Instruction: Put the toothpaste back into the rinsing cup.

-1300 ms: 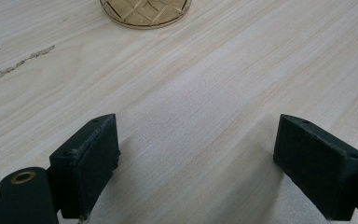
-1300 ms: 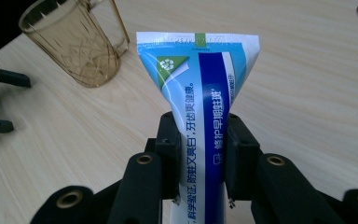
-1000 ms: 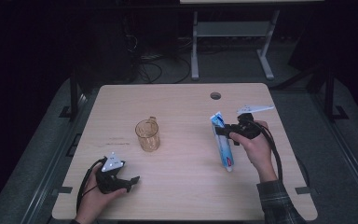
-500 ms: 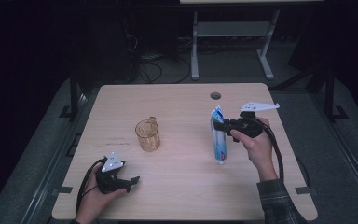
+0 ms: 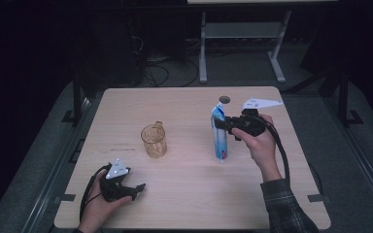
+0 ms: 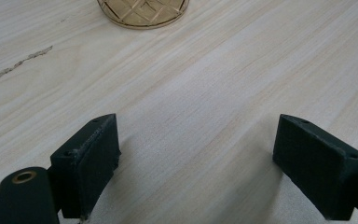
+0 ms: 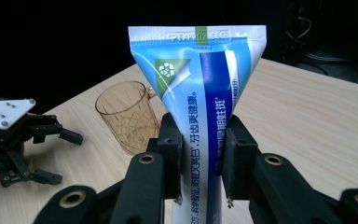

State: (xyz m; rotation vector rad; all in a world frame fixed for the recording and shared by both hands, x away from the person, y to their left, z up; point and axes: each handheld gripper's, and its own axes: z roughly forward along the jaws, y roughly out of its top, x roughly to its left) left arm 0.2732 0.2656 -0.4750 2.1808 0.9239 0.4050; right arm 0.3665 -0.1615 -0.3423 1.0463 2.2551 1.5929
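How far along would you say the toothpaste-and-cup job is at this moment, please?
Done: the right gripper is shut on the toothpaste tube and holds it upright, crimped end up, above the table. In hand: carrying it, probably toward the amber cup. Left: the cup has nothing in it, and the left gripper rests open on the table.

Bare tabletop between grippers; amber cup and upright toothpaste tube stand mid-table.

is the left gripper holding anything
No, the left gripper stands open over bare table, with nothing between its jaws.
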